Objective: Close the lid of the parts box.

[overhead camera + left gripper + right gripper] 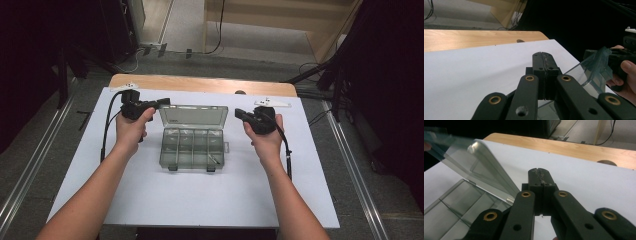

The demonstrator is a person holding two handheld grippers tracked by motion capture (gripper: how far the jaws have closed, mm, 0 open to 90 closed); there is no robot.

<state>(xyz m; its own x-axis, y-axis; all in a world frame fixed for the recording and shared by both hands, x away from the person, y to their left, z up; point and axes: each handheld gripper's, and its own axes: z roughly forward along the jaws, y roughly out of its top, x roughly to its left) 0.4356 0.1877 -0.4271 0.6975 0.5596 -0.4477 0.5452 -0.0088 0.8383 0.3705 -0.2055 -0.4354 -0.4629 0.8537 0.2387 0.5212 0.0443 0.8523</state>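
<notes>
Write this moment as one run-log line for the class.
left tool: shut, empty | right tool: shut, empty | compartment box: between them, lid open | table: white

A white sheet [200,200] covers the wooden table [200,83]; cables [215,30] lie beyond.

Between my left tool [164,102] and my right tool [239,114] stands the clear compartment box [192,148], its raised lid [194,116] blocking the straight path from one to the other. The white worktop [150,195] lies bare in front of the box and on both outer sides, so I can pass there.
</notes>
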